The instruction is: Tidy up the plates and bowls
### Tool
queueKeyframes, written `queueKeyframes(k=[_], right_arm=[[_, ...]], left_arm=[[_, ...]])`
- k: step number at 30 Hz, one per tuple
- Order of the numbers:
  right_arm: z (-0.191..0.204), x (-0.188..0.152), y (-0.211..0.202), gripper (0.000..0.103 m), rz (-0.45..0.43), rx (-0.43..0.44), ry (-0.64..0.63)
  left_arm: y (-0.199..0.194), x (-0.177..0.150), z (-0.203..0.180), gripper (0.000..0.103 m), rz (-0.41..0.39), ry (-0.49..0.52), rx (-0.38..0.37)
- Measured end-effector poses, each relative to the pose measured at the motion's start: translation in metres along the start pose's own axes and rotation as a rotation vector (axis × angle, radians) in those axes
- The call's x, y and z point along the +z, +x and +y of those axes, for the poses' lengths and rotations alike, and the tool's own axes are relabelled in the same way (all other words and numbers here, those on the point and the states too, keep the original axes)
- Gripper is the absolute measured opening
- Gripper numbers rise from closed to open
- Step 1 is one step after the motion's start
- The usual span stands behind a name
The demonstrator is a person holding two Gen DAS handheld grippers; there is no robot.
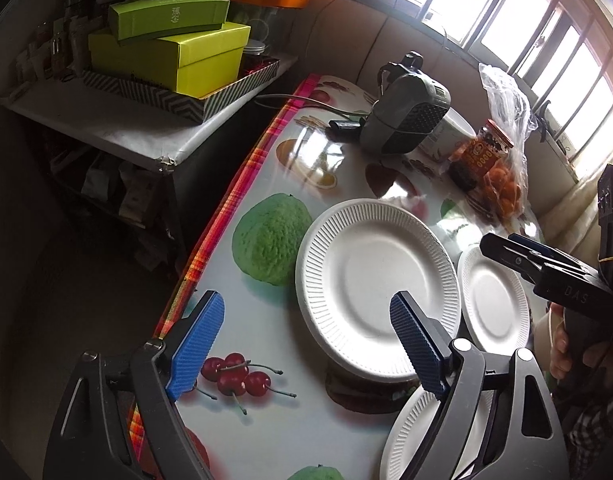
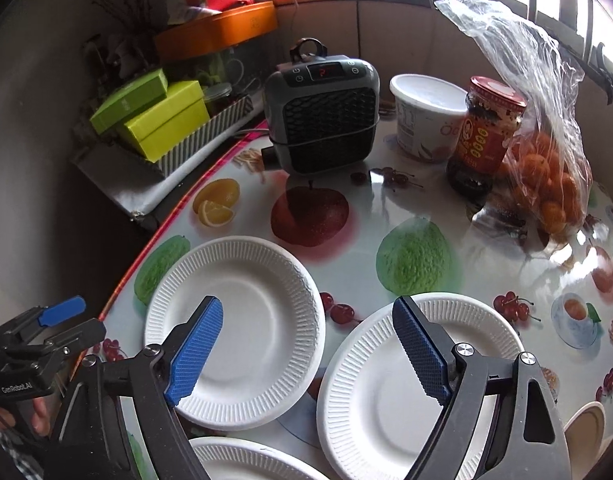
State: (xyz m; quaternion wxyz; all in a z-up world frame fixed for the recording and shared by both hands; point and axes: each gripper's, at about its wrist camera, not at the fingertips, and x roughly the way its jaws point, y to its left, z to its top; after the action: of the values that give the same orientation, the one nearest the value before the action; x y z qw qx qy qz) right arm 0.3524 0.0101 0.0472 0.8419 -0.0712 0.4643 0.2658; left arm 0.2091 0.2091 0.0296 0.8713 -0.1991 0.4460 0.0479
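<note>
Nearest the person, both hand-held grippers hang open over the counter (image 2: pixel 426 208) with nothing between their jaws: the left hand-held gripper (image 1: pixel 306 344) above the paper plate by the counter's left edge (image 1: pixel 376 288), the right hand-held gripper (image 2: pixel 306 344) between that plate and a second plate (image 2: pixel 386 392) beside it, a third plate (image 2: pixel 242 460) nearest the front edge. Thin, light rims could buckle or slide off that edge under a careless pinch. Farther back, the heater (image 2: pixel 324 114), tub (image 2: pixel 424 116), jar (image 2: pixel 486 128) and bagged oranges (image 2: pixel 546 184) crowd the far side, so a wide sweep might knock them.
</note>
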Motion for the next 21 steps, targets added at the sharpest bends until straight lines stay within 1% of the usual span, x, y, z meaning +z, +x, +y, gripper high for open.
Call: queueKeyframes(k=[2,5,7,9,11,14,17,21], right_arm=[[-0.003,0.001,0.009,0.086,0.020,-0.011,-0.002],[-0.006,0.002,0.022,0.083,0.053,-0.014,-0.004],[-0.008,0.002,0.028,0.080,0.065,-0.008,0.002],[-0.009,0.001,0.032,0.073,0.076,0.002,0.011],[-0.010,0.001,0.037,0.070,0.091,0.014,0.019],[-0.010,-0.001,0.043,0.063,0.109,0.020,0.015],[-0.010,-0.002,0.048,0.060,0.123,0.029,0.015],[-0.011,-0.003,0.054,0.054,0.143,0.041,0.025]], left_arm=[[0.008,0.001,0.002,0.074,0.024,-0.010,-0.013],[0.019,0.000,0.005,0.068,0.060,-0.037,-0.027],[0.025,-0.002,0.004,0.065,0.074,-0.038,-0.035],[0.031,-0.002,0.005,0.061,0.093,-0.044,-0.039],[0.036,-0.003,0.007,0.052,0.114,-0.059,-0.046],[0.039,-0.004,0.006,0.050,0.119,-0.060,-0.038],[0.044,-0.005,0.007,0.044,0.136,-0.065,-0.032],[0.046,-0.007,0.008,0.044,0.140,-0.072,-0.035]])
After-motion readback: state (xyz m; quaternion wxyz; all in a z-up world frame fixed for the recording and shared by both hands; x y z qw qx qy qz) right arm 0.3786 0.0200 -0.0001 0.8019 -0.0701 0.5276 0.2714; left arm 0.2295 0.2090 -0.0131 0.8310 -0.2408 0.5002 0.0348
